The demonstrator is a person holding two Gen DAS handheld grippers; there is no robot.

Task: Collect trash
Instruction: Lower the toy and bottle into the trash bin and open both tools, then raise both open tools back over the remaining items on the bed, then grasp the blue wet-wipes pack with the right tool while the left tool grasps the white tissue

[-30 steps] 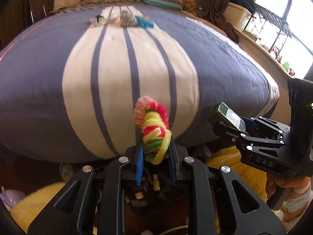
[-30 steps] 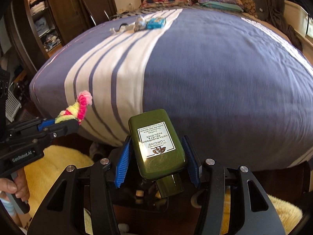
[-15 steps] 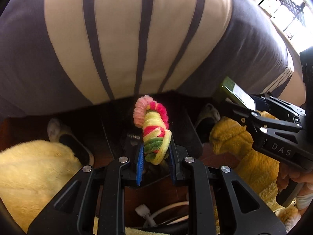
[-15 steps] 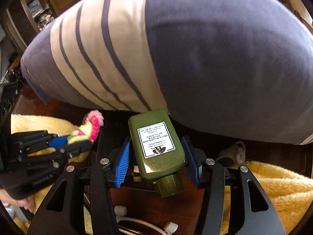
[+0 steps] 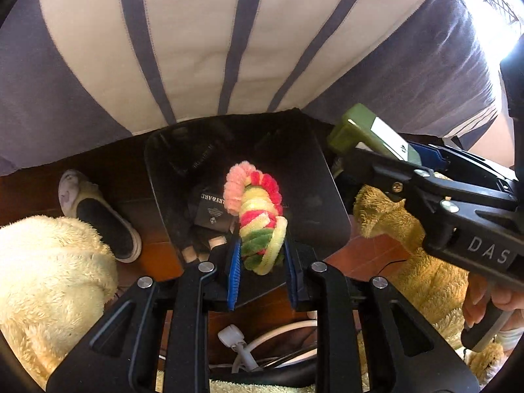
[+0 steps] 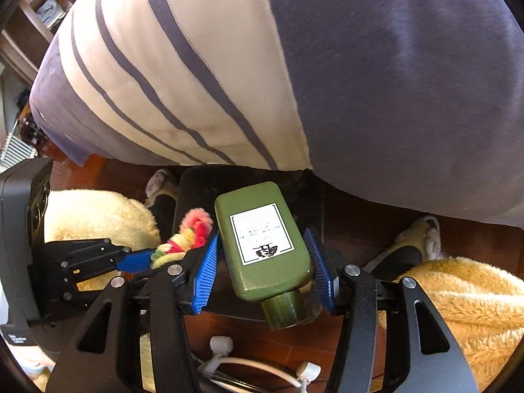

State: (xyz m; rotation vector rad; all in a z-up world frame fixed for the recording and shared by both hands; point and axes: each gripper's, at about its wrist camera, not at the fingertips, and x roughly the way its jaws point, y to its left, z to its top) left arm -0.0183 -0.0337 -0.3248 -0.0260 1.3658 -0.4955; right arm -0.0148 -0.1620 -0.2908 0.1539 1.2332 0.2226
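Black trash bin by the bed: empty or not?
Not empty. The black bin already holds a dark labelled packet and small items at its bottom.

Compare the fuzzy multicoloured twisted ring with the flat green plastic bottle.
The fuzzy multicoloured twisted ring is soft and striped pink, yellow, red, green; the flat green plastic bottle is rigid, single-coloured, with a white label. The ring fills narrow jaws; the bottle needs wide ones. Both are gripped above the black bin.
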